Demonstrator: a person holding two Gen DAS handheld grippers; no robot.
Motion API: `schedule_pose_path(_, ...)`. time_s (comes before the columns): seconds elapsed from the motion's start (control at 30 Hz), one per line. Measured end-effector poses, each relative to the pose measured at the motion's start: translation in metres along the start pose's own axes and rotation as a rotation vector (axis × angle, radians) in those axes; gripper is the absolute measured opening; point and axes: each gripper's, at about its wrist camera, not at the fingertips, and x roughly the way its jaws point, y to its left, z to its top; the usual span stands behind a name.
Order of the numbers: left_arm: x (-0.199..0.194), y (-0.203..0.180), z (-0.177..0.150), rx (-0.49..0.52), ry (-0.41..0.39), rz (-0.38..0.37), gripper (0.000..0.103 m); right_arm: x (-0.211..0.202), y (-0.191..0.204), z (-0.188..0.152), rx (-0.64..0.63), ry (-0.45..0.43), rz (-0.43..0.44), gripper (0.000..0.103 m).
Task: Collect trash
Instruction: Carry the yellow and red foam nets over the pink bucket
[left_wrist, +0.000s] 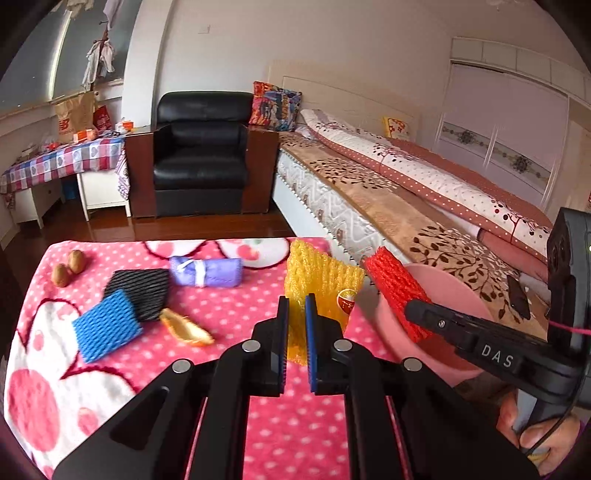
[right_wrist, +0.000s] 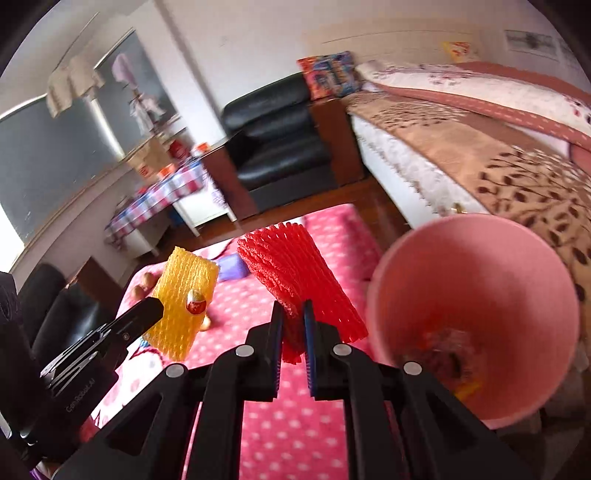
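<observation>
My left gripper (left_wrist: 296, 306) is shut on a yellow foam net (left_wrist: 321, 280) and holds it above the pink dotted blanket (left_wrist: 221, 321); the net also shows in the right wrist view (right_wrist: 183, 299). My right gripper (right_wrist: 293, 314) is shut on a red foam net (right_wrist: 295, 273), held beside the rim of a pink bin (right_wrist: 476, 295). The red net (left_wrist: 397, 291) and the bin (left_wrist: 436, 291) also show in the left wrist view. The bin holds some blurred trash at its bottom.
On the blanket lie a blue foam net (left_wrist: 105, 325), a black foam net (left_wrist: 142, 291), a gold wrapper (left_wrist: 186, 326), a purple packet (left_wrist: 207, 271) and two walnuts (left_wrist: 68, 267). A bed (left_wrist: 424, 192) stands to the right, a black armchair (left_wrist: 201, 155) behind.
</observation>
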Motion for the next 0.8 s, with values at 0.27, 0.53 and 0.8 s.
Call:
schedule_pose_path(0.27, 0.025, -0.060, 0.005, 0.095, -0.003, -0.059, 0.008, -0.016, -0.051, 0.003, 0.095, -0.029, -0.044, 0.010)
schedule_pose_path(0.53, 0.049, -0.096, 0.004, 0.137, 0.021, -0.110, 0.008, -0.018, -0.090, 0.002, 0.164, -0.043, -0.089, 0.010)
schedule_pose_path(0.8, 0.071, -0.116, -0.003, 0.165, 0.056, -0.133, 0.008, -0.015, -0.120, -0.003, 0.221, -0.040, -0.117, 0.010)
